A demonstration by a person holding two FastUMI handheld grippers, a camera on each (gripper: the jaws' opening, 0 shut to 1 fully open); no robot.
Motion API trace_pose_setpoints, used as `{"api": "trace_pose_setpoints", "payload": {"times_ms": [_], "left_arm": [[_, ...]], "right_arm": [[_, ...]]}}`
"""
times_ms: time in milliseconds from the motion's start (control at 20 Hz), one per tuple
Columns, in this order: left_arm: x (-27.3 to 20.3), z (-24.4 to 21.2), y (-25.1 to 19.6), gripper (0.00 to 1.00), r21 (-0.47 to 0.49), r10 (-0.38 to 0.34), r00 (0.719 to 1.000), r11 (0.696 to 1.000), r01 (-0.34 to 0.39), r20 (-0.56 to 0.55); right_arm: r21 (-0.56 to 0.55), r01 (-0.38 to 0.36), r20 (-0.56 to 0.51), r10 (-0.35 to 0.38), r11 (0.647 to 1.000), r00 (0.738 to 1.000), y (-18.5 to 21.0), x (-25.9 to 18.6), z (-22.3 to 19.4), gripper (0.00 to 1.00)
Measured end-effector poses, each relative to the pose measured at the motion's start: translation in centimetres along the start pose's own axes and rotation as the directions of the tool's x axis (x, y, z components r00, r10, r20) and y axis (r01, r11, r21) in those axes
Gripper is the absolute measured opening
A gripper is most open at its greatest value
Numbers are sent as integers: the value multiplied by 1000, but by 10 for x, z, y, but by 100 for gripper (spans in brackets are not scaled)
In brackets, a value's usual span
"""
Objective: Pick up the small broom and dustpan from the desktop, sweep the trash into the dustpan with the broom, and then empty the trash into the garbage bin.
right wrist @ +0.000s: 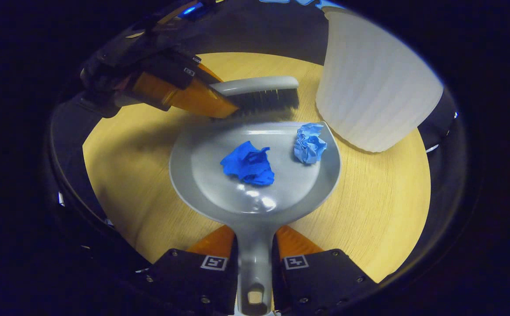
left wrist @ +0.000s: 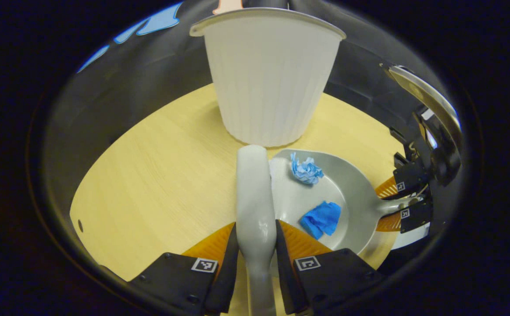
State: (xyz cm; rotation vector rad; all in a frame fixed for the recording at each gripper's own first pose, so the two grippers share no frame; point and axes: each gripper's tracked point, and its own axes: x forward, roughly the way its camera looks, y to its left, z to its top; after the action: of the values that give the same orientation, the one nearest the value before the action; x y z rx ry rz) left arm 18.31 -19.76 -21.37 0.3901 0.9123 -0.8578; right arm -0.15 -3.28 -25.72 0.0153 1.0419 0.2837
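Left gripper (right wrist: 219, 103) clamped on broom (right wrist: 255, 90) handle, bristles at dustpan (right wrist: 219, 188) front edge; dark blue wad (right wrist: 249, 166) and pale blue wad (right wrist: 309, 142) inside pan on desktop (right wrist: 369, 210); right gripper (right wrist: 255, 259) closed around dustpan handle; white garbage bin (right wrist: 377, 92) just beside

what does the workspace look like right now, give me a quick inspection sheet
surface: light wooden desktop, bare around the items.
job's things: grey dustpan lies flat on the desktop, holding a dark blue paper wad and a light blue paper wad; broom sits with bristles at the pan's open edge; white ribbed garbage bin stands upright just beyond the pan.
clutter: nothing seen outside the pan.
grippers: left gripper shut on the broom handle; right gripper shut on the dustpan handle.
cables: nothing seen.
surroundings: black cloth booth wall behind the desktop.
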Motion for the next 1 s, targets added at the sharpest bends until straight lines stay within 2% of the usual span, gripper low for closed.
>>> {"api": "trace_pose_setpoints", "payload": {"times_ms": [200,450,500,550,650,800,950,1000], "left_arm": [[-30,-13,26,50,-92,80,996,993,-77,33],[-66,-35,61,48,-215,183,981,962,-167,58],[-71,-40,68,47,-237,208,976,953,-188,64],[-76,-49,75,52,-258,229,971,944,-205,67],[-87,-67,86,52,-305,269,960,923,-236,72],[-108,-101,108,49,-372,319,946,887,-275,63],[-111,-135,110,47,-436,360,931,848,-301,56],[-110,-145,111,52,-452,373,926,836,-310,55]], "right_arm": [[4,24,12,-24,1000,1000,-2,6,-1,33],[5,26,24,-27,1000,999,-1,5,0,33],[5,33,29,-33,999,999,-1,5,1,32],[4,34,33,-34,999,999,0,6,0,32],[8,41,45,-41,999,998,0,8,0,32],[9,43,76,-43,999,996,1,9,1,33],[10,29,112,-30,1000,993,1,15,-1,33],[7,24,123,-24,1000,992,0,16,-1,33]]}}
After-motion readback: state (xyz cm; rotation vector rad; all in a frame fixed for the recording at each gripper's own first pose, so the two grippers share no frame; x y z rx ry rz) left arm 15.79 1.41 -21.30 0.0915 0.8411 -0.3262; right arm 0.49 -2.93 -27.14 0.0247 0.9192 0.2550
